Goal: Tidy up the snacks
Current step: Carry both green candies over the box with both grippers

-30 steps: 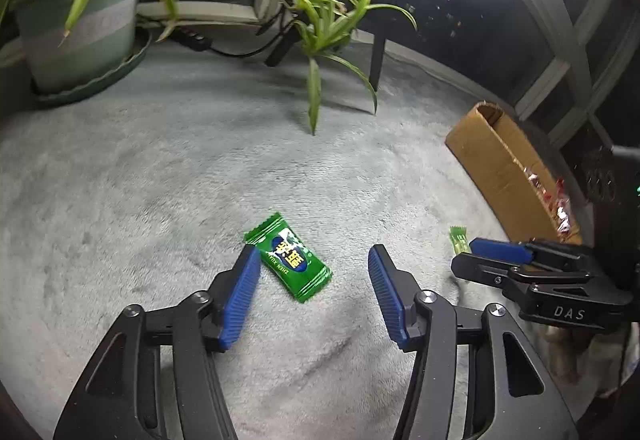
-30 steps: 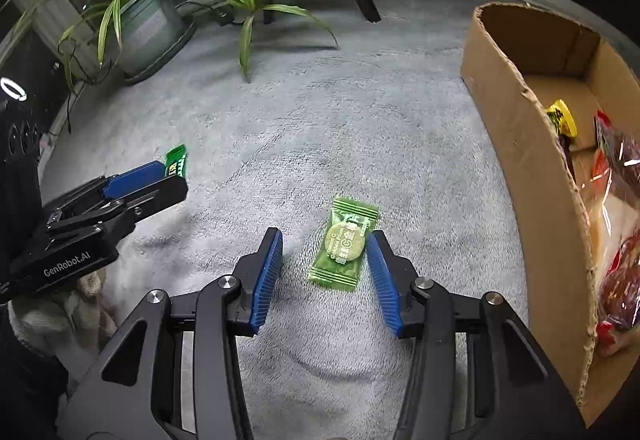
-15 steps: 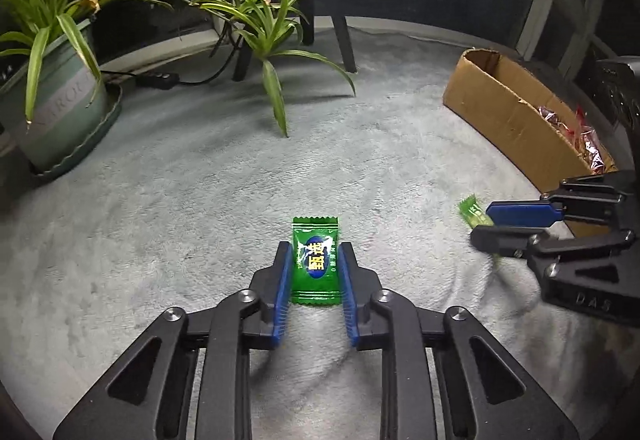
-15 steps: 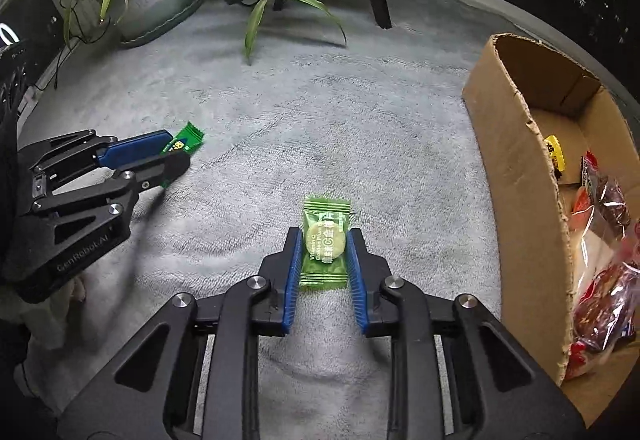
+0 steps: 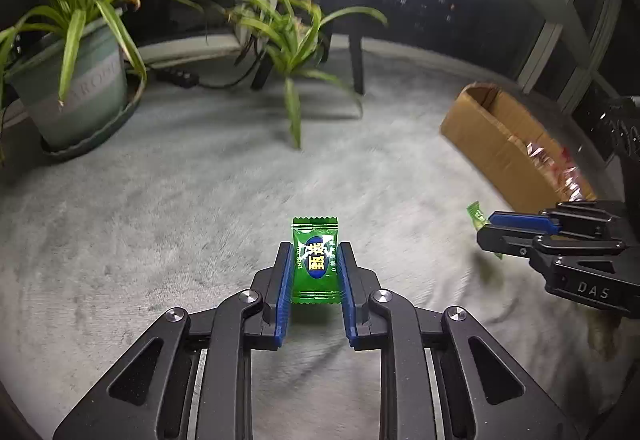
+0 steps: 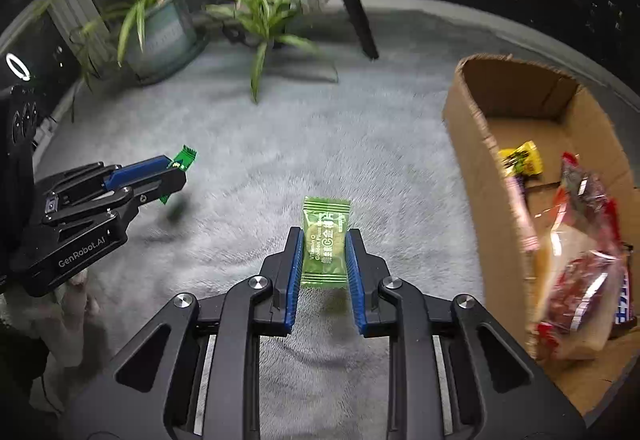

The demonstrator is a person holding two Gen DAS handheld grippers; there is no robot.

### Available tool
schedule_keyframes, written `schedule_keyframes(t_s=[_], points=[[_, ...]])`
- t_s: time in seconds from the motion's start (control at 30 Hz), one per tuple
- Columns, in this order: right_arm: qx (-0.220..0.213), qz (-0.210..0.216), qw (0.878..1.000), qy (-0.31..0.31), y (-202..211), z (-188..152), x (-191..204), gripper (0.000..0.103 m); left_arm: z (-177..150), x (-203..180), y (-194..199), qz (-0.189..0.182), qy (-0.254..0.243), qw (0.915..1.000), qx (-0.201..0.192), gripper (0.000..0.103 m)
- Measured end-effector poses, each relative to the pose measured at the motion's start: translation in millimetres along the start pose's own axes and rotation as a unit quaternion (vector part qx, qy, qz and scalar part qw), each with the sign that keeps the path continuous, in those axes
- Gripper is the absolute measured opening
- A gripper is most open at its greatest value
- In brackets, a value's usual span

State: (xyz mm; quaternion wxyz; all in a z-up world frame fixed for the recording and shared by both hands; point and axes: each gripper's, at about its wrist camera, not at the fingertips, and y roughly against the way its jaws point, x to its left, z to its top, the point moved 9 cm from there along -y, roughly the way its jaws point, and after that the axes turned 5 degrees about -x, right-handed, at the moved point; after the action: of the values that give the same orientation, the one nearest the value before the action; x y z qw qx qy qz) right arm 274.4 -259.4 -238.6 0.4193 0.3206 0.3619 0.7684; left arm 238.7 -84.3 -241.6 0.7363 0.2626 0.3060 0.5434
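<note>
Gripping a dark green candy [image 5: 314, 260] between closed blue pads, the left gripper [image 5: 313, 252] holds it above the grey carpet [image 5: 180, 208]. Beside it, the right gripper [image 6: 323, 238] pinches a pale green candy [image 6: 325, 240] likewise, clear of the carpet. To the right stands a cardboard box [image 6: 472, 144] containing snack packets [image 6: 576, 264].

Your left tool [image 5: 313, 258] points steeply down, blue pads [image 5: 283, 292] pinched onto a dark green candy [image 5: 315, 260]. Your right tool [image 6: 325, 246] tilts down likewise, pads clamped on a pale green candy [image 6: 325, 240], both lifted clear.
</note>
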Motion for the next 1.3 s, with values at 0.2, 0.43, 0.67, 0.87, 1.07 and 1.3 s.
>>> schedule_keyframes(t_s=[0.2,0.43,0.67,0.87,1.07,1.3], points=[[-0.039,0.000,0.999,-0.018,44.1,8.8,-19.9,0.022,24.5,-33.7,20.9,-0.026,-0.006,0.9993,-0.025,0.020],[-0.074,-0.031,0.996,-0.044,93.7,9.0,-72.5,0.022,48.1,-92.8,30.3,-0.064,-0.020,0.9967,-0.047,0.020],[-0.080,-0.073,0.991,-0.077,116.3,-4.3,-139.7,0.022,55.1,-164.2,25.9,-0.111,-0.042,0.9918,-0.048,0.020],[-0.081,-0.094,0.988,-0.091,123.1,-14.5,-176.6,0.022,48.8,-223.5,8.0,-0.138,-0.078,0.9869,-0.030,0.020],[-0.078,-0.104,0.986,-0.103,121.4,-22.4,-198.9,0.022,37.7,-265.2,-2.3,-0.161,-0.102,0.9815,-0.012,0.020],[-0.072,-0.096,0.985,-0.125,114.8,-29.4,-211.8,0.022,34.4,-290.0,-9.7,-0.162,-0.121,0.9794,-0.002,0.020]])
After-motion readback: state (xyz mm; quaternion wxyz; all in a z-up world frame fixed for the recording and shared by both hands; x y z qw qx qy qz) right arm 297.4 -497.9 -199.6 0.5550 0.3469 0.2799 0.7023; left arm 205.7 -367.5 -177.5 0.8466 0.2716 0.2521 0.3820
